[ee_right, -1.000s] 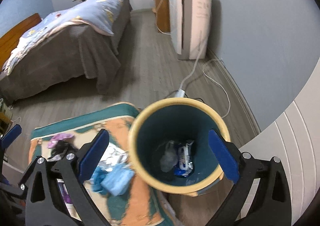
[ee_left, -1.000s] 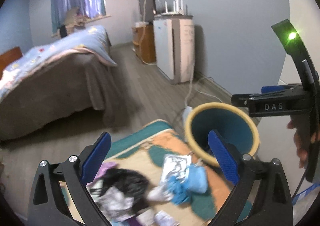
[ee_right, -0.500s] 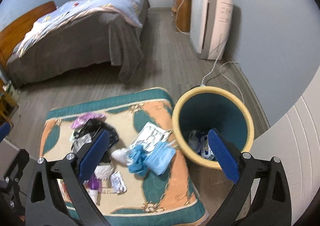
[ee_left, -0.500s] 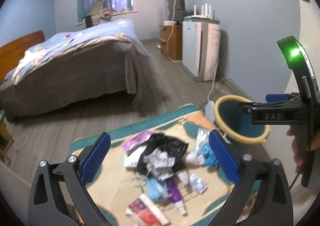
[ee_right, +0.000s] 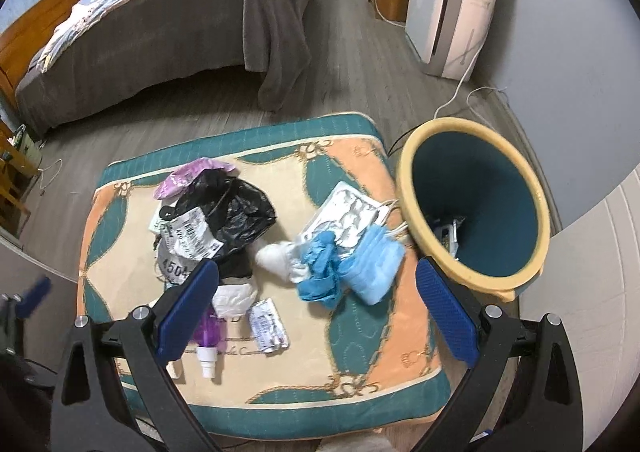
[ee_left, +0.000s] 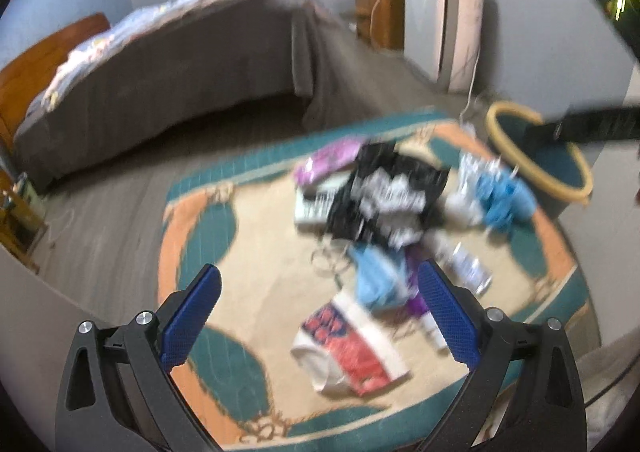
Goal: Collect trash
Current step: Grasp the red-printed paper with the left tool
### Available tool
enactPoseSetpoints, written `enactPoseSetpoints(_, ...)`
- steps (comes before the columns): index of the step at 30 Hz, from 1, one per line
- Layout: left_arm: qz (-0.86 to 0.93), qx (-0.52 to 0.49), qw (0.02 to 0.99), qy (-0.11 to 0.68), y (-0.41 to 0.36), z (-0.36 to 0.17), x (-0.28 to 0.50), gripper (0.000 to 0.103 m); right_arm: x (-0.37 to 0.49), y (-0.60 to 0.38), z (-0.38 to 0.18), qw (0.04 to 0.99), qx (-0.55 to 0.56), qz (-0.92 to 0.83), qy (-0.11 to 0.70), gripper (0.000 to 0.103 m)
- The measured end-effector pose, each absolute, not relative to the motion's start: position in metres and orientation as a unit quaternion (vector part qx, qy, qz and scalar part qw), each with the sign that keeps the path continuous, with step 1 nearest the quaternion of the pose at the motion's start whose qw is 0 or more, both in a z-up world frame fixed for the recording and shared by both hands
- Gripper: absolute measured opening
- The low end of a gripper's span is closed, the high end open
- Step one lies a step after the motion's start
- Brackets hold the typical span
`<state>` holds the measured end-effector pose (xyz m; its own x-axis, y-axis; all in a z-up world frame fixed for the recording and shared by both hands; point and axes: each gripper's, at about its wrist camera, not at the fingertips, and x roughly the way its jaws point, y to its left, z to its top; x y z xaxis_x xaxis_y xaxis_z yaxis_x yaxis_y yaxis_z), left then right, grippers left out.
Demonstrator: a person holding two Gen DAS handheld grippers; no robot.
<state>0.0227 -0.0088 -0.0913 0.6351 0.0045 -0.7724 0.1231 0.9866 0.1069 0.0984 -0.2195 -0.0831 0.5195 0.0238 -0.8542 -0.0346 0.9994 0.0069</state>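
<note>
Both grippers hang above a patterned cushion (ee_right: 360, 336) strewn with trash, and both have their jaws spread wide with nothing between them.

The right gripper (ee_right: 316, 308) looks down on the pile. At about 10 o'clock from the cushion's centre lies a black bag (ee_right: 236, 211) with a printed label (ee_right: 188, 236) against it and a pink wrapper (ee_right: 188, 175) just behind. Toward 2 o'clock sits a foil tray (ee_right: 348, 211), touching a blue mask (ee_right: 374, 266) and a blue glove (ee_right: 320, 272); a white wad (ee_right: 276, 258) lies just beside the glove. Nearer the camera, at 7 o'clock, are a blister pack (ee_right: 268, 326) and a purple bottle (ee_right: 208, 336) — the bottle partly hidden by the left jaw.

The bin (ee_right: 480, 211), yellow-rimmed and teal inside, stands at 3 o'clock, touching the cushion's edge, with some scraps already at its bottom.

The left gripper (ee_left: 320, 316) gives a blurred view of the same pile; a red-and-white packet (ee_left: 352, 352) lies closest to it, between the jaws in the picture but well below them. A bed (ee_right: 168, 19) fills the 11 o'clock background.
</note>
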Motion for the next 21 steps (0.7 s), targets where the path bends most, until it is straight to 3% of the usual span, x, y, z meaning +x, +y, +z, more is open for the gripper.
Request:
enactPoseSetpoints(11,0.023,0.023,0.844,0.536,0.016,-0.149,0.026,0.094,0.11,-0.209,-0.096,0.862,-0.01,0.011,0.506,0.097)
enactPoseSetpoints(13,0.015,0.021,0.836,0.548,0.015,-0.156,0.026,0.084,0.113,-0.21,-0.098,0.861,-0.009,0.007,0.508,0.097)
enactPoseSetpoints(18,-0.004,0.022,0.818,0.575,0.011,-0.17,0.028,0.037,0.118,-0.211,-0.102,0.859,-0.002,0.006,0.511,0.097)
enactPoseSetpoints(21,-0.001,0.033,0.824,0.566,0.01,-0.166,0.031,0.018,0.121,-0.209,-0.102,0.859,-0.004,0.009,0.511,0.097)
